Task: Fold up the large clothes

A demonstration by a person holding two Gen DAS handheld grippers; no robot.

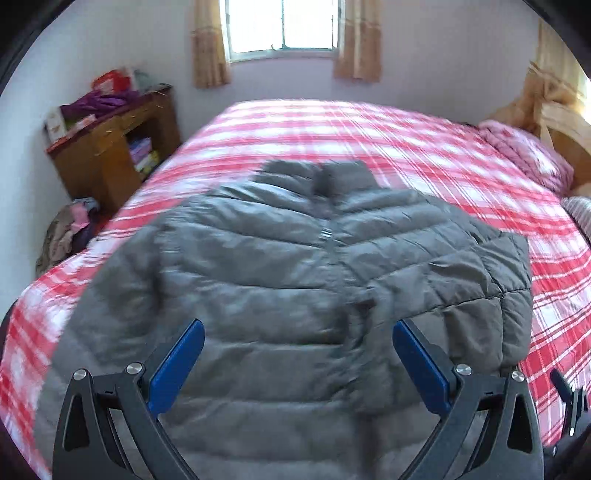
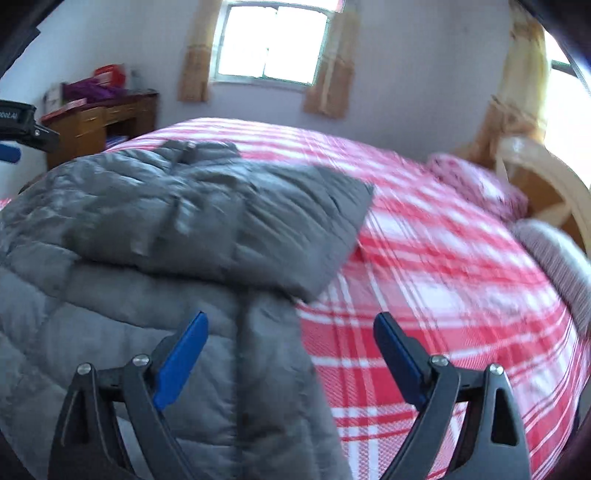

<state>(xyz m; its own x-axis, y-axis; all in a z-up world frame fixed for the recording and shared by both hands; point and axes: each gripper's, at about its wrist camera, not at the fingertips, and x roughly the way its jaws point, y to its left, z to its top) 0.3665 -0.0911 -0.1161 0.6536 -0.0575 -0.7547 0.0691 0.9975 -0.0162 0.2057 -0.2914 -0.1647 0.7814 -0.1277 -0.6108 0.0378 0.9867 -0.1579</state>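
We see the grey puffer jacket lying front-up on the bed with its red-and-white checked cover, collar toward the far window and its right sleeve folded across its chest. Our left hand-held gripper hovers wide apart over the jacket's near hem, holding nothing, and our right hand-held gripper is likewise spread wide and empty at the jacket's right edge. At far left, the wooden desk has an open cubby with what look like stacked books.
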